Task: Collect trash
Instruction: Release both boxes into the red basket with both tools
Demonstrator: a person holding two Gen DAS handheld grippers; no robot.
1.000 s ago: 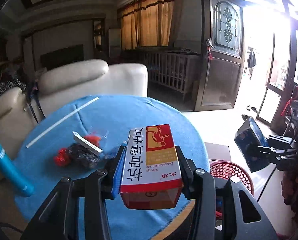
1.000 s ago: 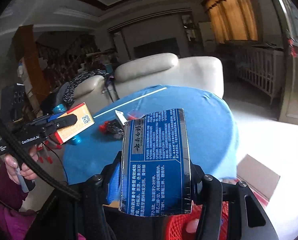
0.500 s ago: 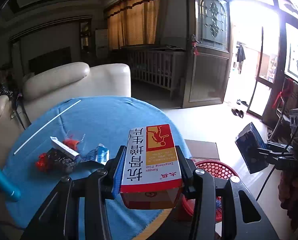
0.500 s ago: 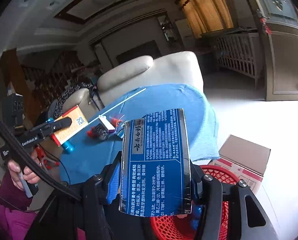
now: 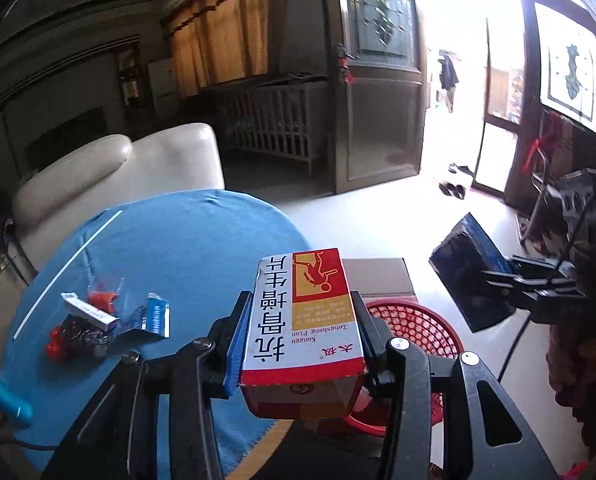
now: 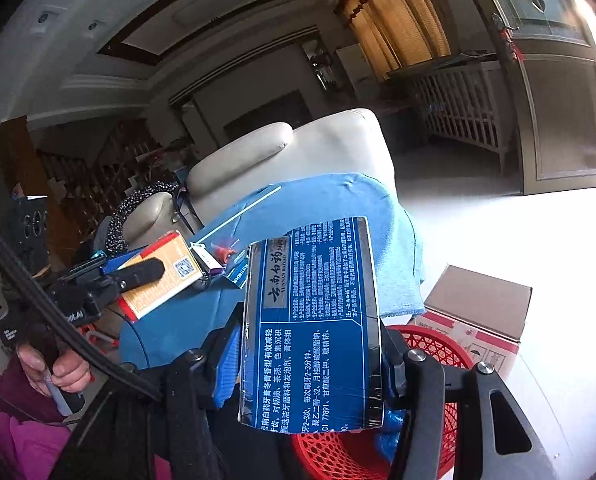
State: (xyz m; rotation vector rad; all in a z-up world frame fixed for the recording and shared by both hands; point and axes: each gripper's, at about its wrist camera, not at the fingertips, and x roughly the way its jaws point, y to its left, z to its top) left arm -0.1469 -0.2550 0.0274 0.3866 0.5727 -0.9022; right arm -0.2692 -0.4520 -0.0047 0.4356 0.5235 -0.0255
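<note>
My left gripper (image 5: 302,316) is shut on a red, white and yellow medicine box (image 5: 303,316), held over the near edge of the blue-clothed round table (image 5: 186,248). My right gripper (image 6: 311,336) is shut on a dark blue toothpaste box (image 6: 311,320), held above the red mesh basket (image 6: 433,344). The basket also shows in the left wrist view (image 5: 417,328), on the floor beside the table. The right gripper with its blue box shows in the left wrist view (image 5: 473,276). Small wrappers and a white packet (image 5: 98,316) lie on the table.
A cardboard box (image 6: 481,312) stands on the floor behind the basket. A cream sofa (image 5: 110,172) sits behind the table. A white strip (image 5: 66,272) lies on the cloth. A blue tube (image 5: 2,392) is at the table's left edge.
Both grippers have moved right and away from the table, toward the red basket, each keeping its box. More of the basket and cardboard box is in view.
</note>
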